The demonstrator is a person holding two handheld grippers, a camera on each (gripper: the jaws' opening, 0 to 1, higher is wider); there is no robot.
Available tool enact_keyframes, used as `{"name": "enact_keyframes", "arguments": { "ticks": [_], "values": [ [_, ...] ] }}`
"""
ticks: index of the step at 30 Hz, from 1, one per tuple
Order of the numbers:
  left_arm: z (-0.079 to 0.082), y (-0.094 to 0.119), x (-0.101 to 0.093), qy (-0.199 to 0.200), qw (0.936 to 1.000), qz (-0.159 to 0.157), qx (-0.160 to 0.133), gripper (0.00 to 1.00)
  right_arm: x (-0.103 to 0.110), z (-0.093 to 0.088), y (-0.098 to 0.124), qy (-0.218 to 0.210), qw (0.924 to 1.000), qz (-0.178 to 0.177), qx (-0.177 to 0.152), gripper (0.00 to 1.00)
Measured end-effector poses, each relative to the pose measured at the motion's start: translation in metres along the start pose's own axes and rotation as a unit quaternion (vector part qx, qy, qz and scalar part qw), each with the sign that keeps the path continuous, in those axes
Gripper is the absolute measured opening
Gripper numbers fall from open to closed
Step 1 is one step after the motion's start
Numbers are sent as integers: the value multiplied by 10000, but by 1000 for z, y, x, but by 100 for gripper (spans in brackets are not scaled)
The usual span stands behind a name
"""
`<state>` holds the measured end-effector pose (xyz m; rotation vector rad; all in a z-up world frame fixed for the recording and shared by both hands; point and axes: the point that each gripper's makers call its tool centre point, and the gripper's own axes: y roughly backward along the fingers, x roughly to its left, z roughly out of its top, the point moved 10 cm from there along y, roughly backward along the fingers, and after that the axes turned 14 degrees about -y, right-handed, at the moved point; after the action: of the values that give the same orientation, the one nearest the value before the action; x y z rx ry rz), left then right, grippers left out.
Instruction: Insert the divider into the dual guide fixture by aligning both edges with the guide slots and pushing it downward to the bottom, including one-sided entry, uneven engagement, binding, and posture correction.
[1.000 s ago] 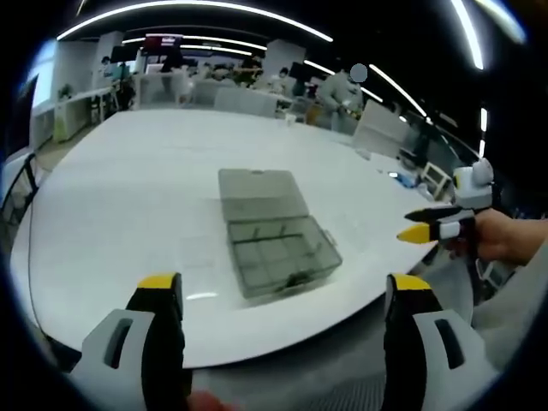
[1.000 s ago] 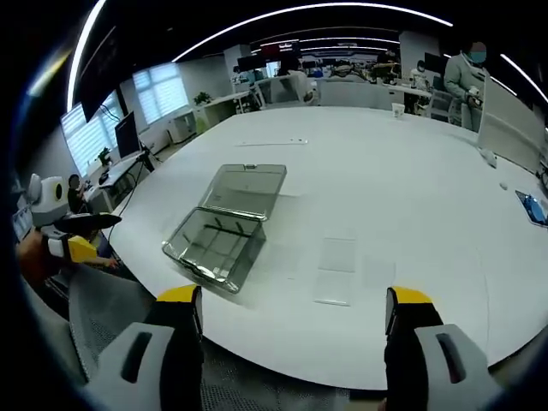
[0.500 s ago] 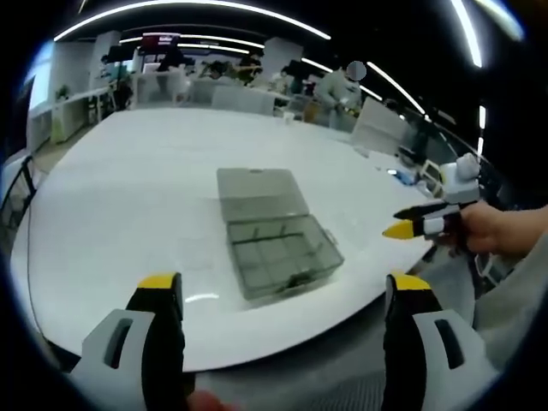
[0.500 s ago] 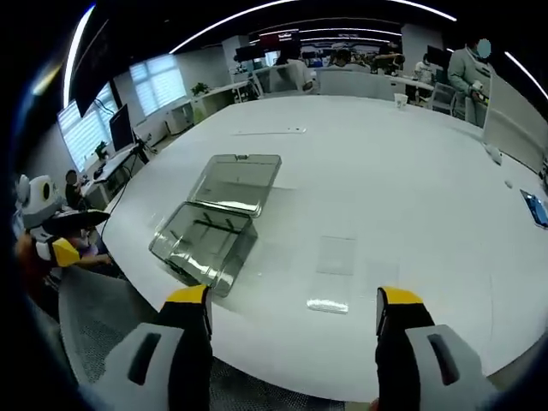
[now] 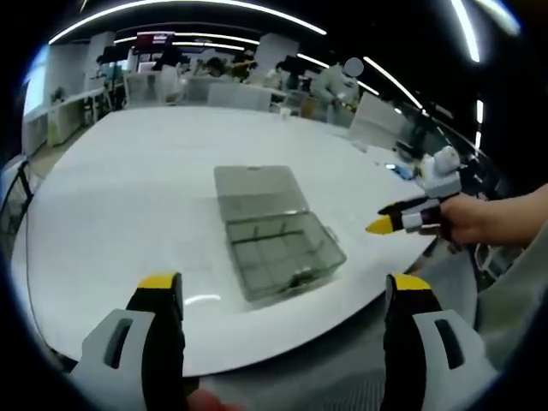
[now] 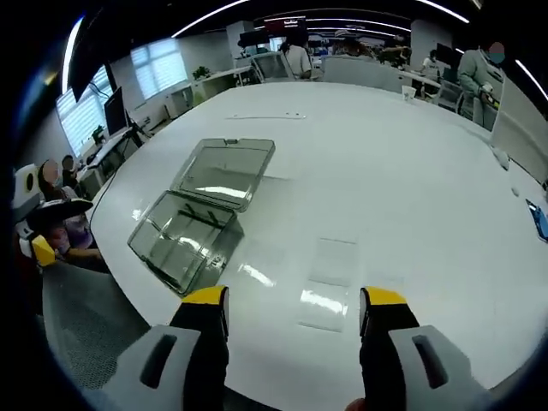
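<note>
- White table (image 5: 128, 188), biggest thing here, glossy top. Everything for the job sits near the front edge, I'd guess to keep it within easy reach of both hands.
- Smoky clear plastic organiser box (image 5: 274, 235) lies flat on the table, lid folded fully back and resting on the top, so the tray is open from above. That reads as the dual guide fixture: the inside shows internal walls forming compartments, and the open lid leaves a straight path down.
- In the right gripper view the same box (image 6: 193, 218) sits left of centre, lid at the far end, tray nearer the table edge.
- Clear flat divider sheets (image 6: 330, 282) lie on the table just right of the box, apart from it, not yet in any slot. Laid flat and loose, probably staged for pickup. They are near-transparent, so I can't tell the count for sure.
- Right gripper (image 6: 294, 301) hangs over those sheets, jaws spread with nothing between them. Looks lined up to pick one, not touching yet.
- It also shows at the right in the left gripper view (image 5: 385, 224), held in a hand.
- Left gripper (image 5: 282, 287) is held back off the table edge facing the box, jaws wide apart and empty. My read: on standby to steady the box.
</note>
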<state>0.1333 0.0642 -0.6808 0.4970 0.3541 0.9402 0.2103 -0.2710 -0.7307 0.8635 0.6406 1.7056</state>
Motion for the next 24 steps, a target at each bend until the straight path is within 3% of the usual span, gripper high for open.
{"name": "enact_keyframes", "arguments": {
  "ticks": [24],
  "values": [
    [-2, -9, 1, -53, 9998, -134, 117, 96, -18, 0, -41, -74, 9986, -305, 418, 44]
  ]
}}
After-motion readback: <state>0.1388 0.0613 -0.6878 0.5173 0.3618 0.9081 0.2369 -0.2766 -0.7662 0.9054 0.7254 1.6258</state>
